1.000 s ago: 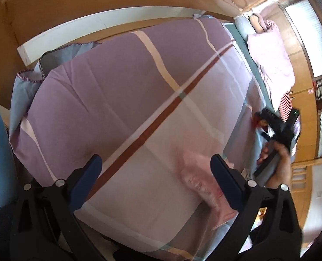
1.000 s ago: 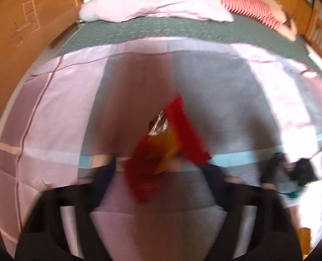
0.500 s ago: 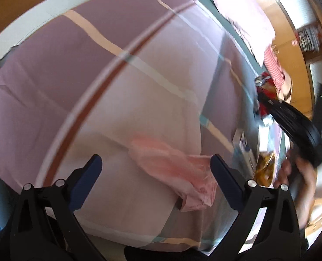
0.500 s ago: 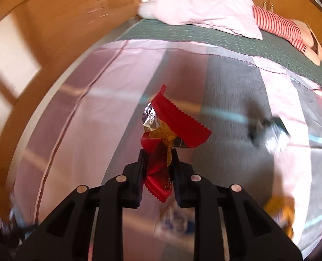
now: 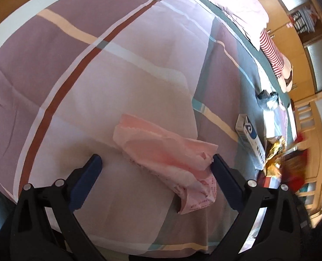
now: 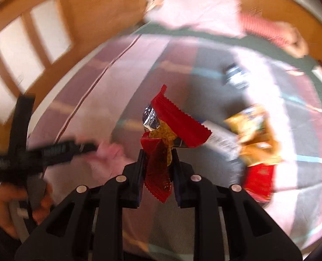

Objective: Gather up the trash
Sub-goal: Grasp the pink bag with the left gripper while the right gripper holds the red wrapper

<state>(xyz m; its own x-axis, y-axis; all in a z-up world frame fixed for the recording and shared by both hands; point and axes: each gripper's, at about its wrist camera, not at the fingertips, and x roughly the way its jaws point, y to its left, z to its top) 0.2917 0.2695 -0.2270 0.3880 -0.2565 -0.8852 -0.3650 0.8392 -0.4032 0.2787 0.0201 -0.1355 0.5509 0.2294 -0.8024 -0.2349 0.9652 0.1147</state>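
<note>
Bedspread [image 5: 121, 69]: matt woven cloth, smooth, lightly creased
Pink bag [image 5: 167, 158]: thin, soft-looking plastic film, crumpled
Red wrapper [image 6: 161, 143]: glossy plastic foil, silvery lining, serrated edges
Gold packet [image 5: 273, 158]: shiny metallic foil
Carton [image 5: 248, 134]: smooth printed cardboard
Bed frame [image 5: 313, 143]: smooth, satiny wood

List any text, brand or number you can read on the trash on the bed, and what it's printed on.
None can be read.
White and blue box: a round blue logo and dark print along its side, too small to read.
Pink plastic bag: small red print near its lower end, too fine to read.
Red wrapper in the right tool: no lettering visible.
Gold wrappers: blurred.
</note>
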